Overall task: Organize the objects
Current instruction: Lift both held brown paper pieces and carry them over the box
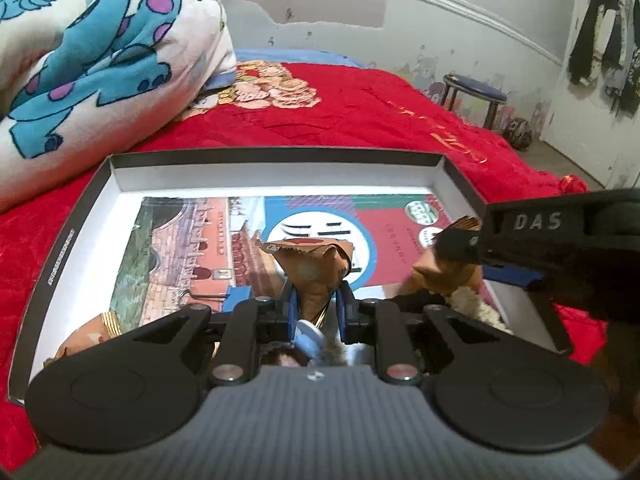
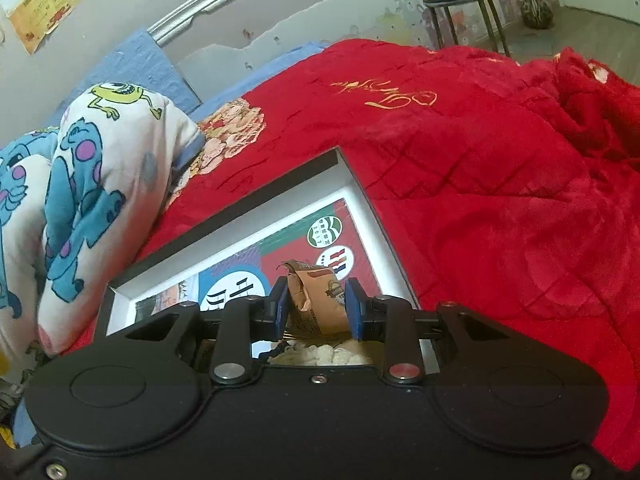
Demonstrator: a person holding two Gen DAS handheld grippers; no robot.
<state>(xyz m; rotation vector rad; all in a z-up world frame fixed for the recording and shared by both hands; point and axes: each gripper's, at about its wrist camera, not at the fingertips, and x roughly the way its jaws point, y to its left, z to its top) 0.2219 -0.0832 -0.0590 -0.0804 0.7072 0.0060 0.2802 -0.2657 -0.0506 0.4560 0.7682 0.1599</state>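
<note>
Over the shallow box point(image 1: 80, 216) on the bed, my left tool point(image 1: 316, 304) and right tool point(image 2: 318, 306) each pinched a crumpled brown packet point(image 1: 316, 268), and I judged either thin wrapper could slip loose and land outside its rim.

We hold both grippers tilted downward over the shallow box point(image 1: 276, 160). Our left gripper point(image 1: 316, 300) has its blue pads pinched on a brown packet point(image 1: 316, 268); our right gripper point(image 2: 318, 304), beside it toward the box's right wall, clamps another brown packet point(image 2: 316, 292).
</note>
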